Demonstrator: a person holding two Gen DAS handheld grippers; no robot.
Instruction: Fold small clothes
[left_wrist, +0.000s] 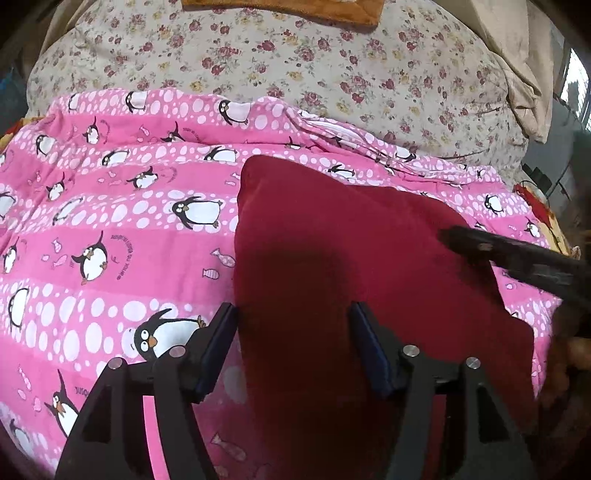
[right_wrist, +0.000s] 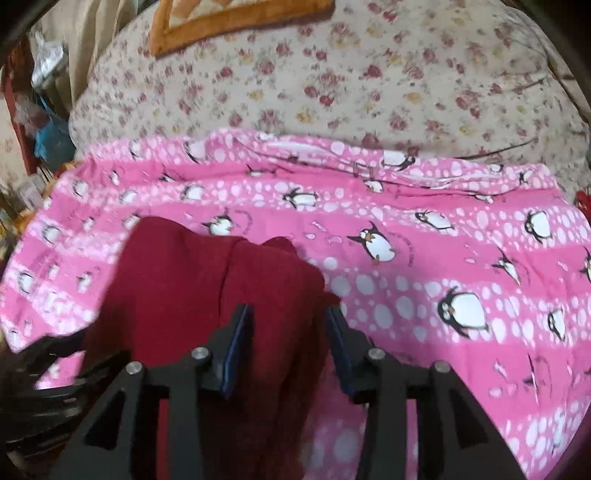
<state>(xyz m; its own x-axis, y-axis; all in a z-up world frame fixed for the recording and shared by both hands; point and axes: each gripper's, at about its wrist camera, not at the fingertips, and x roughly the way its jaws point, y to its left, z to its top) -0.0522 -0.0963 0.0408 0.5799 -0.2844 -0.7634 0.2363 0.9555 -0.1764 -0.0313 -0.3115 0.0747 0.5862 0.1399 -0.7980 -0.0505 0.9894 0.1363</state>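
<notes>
Both claws apart: left claw (left_wrist: 293, 314), right claw (right_wrist: 290, 317) over red garment (left_wrist: 351, 258).

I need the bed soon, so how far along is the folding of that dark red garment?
Early to midway. Done: the dark red garment lies spread on the pink penguin sheet, its left edge straight. In hand: both claws are open over it, the left claw at its left edge, the right claw above a bunched right part. Left: a neat, compact fold.
</notes>
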